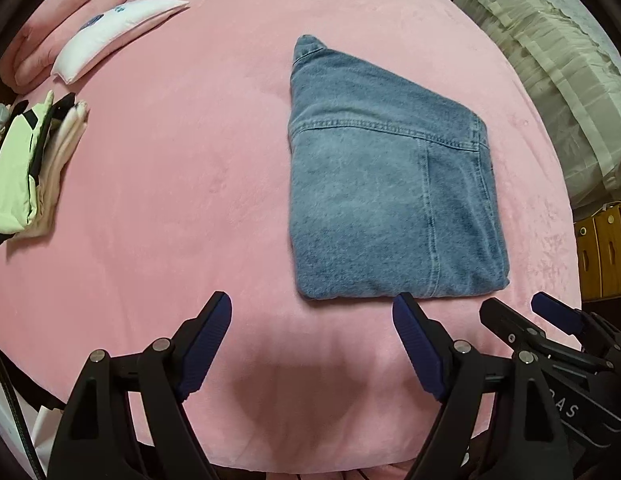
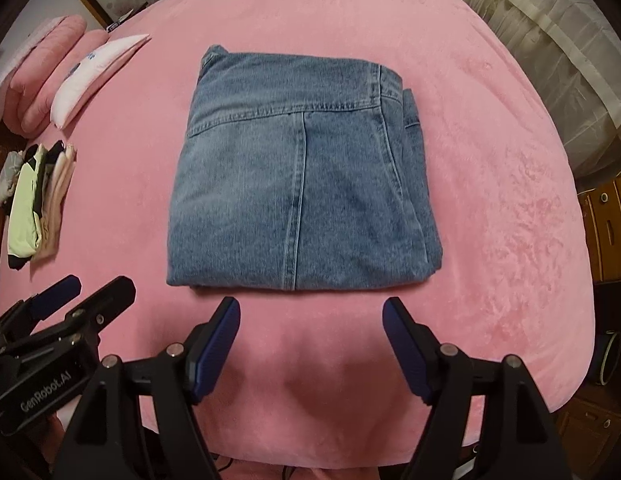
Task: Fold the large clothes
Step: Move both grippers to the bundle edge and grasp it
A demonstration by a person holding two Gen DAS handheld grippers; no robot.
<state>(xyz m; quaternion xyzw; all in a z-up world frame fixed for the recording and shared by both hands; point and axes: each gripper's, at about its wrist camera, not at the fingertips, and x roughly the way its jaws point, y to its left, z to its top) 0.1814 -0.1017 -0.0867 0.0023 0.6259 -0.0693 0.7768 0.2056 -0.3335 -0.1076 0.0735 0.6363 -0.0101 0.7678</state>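
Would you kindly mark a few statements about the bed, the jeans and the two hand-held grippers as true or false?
1. The jeans lie folded on the pink blanket. True.
2. The right hand-held gripper is clamped on the jeans. False: its jaws stand open, with nothing between them.
3. The left hand-held gripper is open and empty. True.
4. A stack of folded clothes lies on top of the jeans. False: it lies apart, at the blanket's left edge.
5. The white pillow lies beyond that stack. True.
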